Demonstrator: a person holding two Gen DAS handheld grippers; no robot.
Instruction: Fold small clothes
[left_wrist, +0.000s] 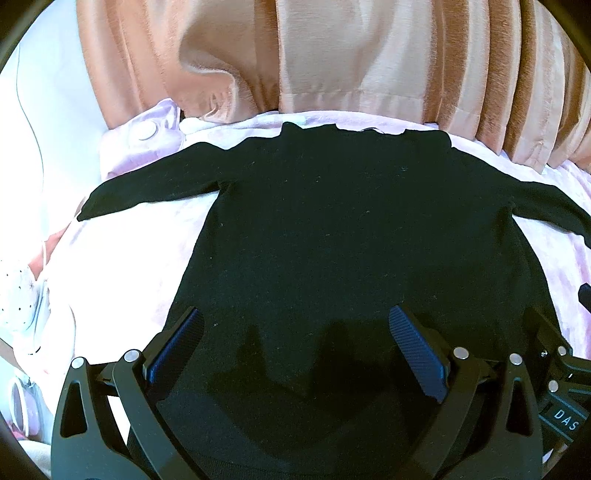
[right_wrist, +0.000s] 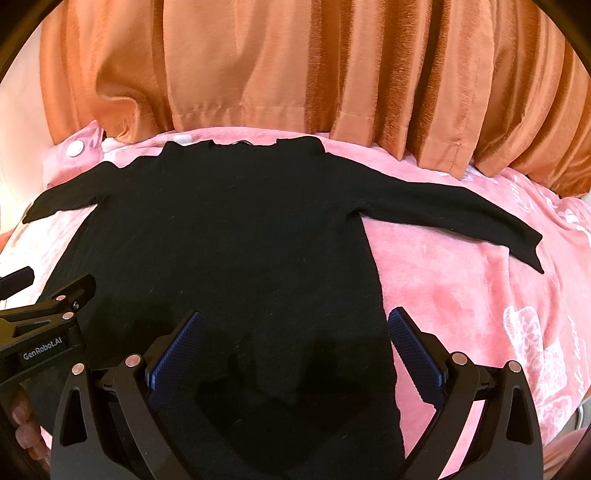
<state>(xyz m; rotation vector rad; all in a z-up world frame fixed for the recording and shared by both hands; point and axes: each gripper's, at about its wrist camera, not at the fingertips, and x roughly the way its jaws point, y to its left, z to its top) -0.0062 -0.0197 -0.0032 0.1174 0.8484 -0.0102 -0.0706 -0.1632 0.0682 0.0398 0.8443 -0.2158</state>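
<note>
On the pink blanket (right_wrist: 461, 288) lies our black sweater (right_wrist: 229, 229), spread flat with both sleeves out to the sides and its neck by the orange curtain (right_wrist: 295, 74). Nothing is folded yet, we think. Our left tool (left_wrist: 295, 343) and right tool (right_wrist: 295, 343) hang just above the bottom part of the sweater, side by side, both spread wide and holding nothing. The right one sits over the sweater's right edge. To fold well, we should pinch only the bottom edge at both corners, lift together, and lay it up toward the neck without making bumps.
</note>
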